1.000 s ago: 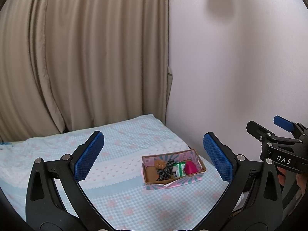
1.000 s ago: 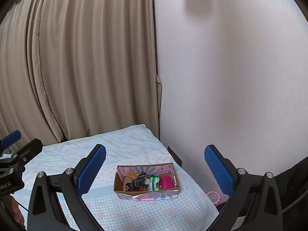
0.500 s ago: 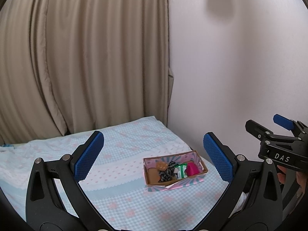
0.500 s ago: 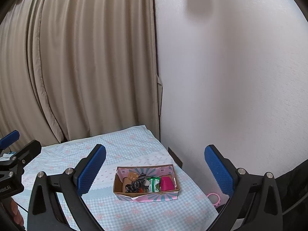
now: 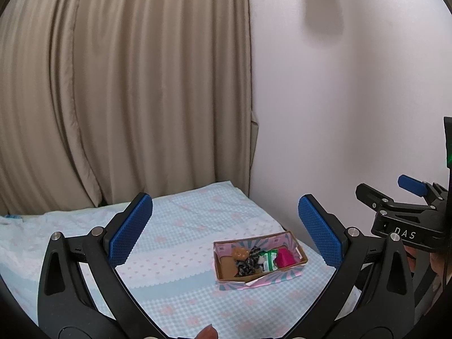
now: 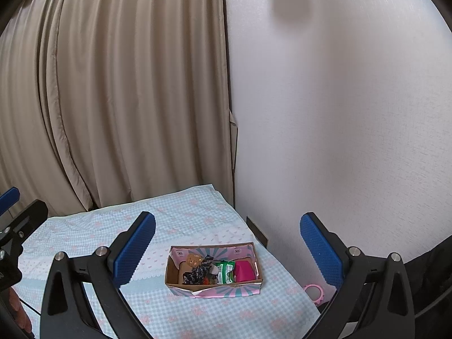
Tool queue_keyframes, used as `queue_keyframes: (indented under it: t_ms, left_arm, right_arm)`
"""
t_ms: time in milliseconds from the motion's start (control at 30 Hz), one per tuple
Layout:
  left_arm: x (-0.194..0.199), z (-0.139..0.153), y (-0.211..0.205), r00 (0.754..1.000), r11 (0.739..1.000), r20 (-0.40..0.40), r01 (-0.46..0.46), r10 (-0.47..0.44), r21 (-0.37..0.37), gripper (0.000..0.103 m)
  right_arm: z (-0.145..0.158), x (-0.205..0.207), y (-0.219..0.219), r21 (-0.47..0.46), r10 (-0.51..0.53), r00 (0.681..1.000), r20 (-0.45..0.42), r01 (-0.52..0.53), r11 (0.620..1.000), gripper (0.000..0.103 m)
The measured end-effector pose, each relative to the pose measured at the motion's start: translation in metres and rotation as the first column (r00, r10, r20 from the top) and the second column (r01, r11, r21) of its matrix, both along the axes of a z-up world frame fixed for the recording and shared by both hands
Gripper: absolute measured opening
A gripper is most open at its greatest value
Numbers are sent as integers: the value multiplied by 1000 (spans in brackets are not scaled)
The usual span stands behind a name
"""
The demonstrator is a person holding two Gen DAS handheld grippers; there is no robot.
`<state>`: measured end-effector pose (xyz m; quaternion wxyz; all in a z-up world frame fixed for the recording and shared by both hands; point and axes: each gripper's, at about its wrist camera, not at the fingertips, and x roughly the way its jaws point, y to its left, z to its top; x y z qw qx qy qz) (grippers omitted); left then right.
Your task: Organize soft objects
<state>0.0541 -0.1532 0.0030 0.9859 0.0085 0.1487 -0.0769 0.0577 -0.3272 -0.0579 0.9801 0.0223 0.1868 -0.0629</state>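
White letters "DAS" on black plastic body of right tongs [image 5: 406, 217], seen right of patterned cardboard box [image 5: 258, 257]. Print on box contents too small to read.

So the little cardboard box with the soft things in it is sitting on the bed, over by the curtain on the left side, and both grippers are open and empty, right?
Not quite. The box is on the bed, but on its right side, near the white wall, not by the curtain; the right wrist view shows it. Both the left gripper and right gripper are open and empty.
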Motion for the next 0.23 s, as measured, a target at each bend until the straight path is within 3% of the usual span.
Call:
queue_keyframes:
  t_ms: [233]
  left_arm:
    - [0, -3, 2, 999, 999, 29, -41, 41, 13, 103]
  right_arm:
    - [-1, 6, 1, 0, 1, 1000, -12, -1, 1000, 102]
